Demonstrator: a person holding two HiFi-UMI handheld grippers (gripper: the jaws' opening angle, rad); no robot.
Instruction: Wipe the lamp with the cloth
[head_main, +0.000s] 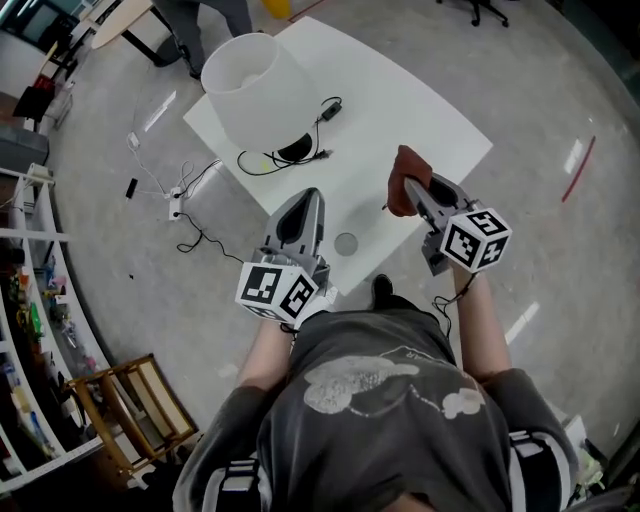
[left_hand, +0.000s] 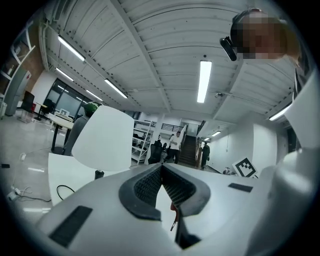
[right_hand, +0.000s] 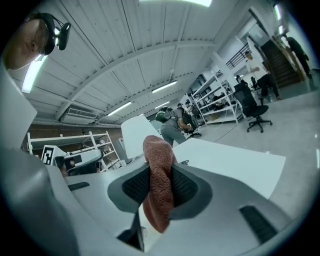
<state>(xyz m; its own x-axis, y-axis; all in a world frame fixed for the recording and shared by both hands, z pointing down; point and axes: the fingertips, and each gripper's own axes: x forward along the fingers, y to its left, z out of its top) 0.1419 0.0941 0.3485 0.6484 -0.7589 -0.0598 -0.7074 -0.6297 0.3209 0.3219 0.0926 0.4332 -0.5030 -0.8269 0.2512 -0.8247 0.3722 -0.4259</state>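
Upper left, the lamp (head_main: 250, 75) and its looping cord (head_main: 262, 165) crowd the table's (head_main: 420, 110) left part, straight ahead of the closed left tongs (head_main: 305, 197). The table's right half lies bare ahead of the right tongs (head_main: 410, 190), clamped on the cloth (head_main: 402, 168). A small disc (head_main: 346, 243) lies between the two tongs.

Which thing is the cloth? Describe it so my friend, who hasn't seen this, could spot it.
Find the white table on the grey floor. Over its near right side, the person's right tool pinches the cloth. It is the only rust-brown, fuzzy thing there; the lamp and table are white.
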